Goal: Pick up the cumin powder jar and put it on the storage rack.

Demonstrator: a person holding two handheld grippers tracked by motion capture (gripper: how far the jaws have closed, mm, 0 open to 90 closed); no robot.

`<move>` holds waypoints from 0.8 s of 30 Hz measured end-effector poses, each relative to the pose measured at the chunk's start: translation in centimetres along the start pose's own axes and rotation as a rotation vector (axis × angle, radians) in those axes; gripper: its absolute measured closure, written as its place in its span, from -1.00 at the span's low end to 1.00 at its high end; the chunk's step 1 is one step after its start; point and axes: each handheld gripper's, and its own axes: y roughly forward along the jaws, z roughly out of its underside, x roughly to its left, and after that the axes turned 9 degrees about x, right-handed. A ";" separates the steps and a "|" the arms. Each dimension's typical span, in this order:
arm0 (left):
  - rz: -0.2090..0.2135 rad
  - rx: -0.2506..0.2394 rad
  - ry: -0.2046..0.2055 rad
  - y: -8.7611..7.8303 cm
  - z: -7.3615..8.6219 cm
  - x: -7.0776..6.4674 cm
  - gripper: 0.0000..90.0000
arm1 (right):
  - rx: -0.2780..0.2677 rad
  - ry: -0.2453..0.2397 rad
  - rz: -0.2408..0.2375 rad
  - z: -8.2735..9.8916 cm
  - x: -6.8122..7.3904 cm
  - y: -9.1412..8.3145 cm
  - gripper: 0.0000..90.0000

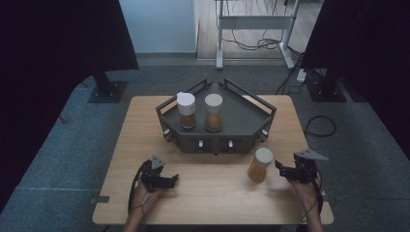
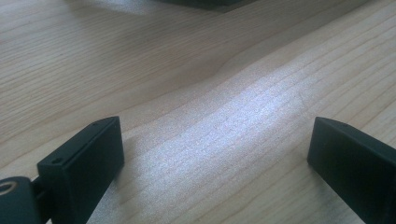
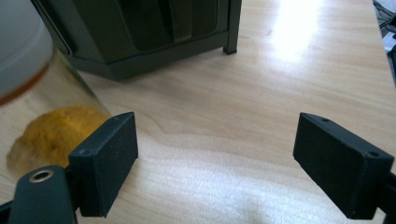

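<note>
Reaching seems the step in hand: our right gripper, jaws spread, sits just beside the loose spice jar on the table (two jars already stand on the dark rack). Next we must centre the jaws around it. Our left gripper rests spread, empty, well apart.

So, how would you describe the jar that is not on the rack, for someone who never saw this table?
Find the dark corner rack in the middle of the wooden table. In front of its right end, directly on the wood, stands a jar with a white lid and orange powder. Unlike the two jars on the rack, it stands alone, beside the right tool.
</note>
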 end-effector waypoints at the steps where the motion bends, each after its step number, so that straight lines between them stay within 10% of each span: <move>1: 0.000 0.000 0.000 0.0 0.0 0.0 -0.92 | 0.004 0.000 0.001 0.1 0.0 0.1 -0.71; 24: 0.000 0.000 -0.001 0.0 0.0 0.0 -0.92 | 0.087 -0.031 0.023 1.1 0.8 1.8 -0.71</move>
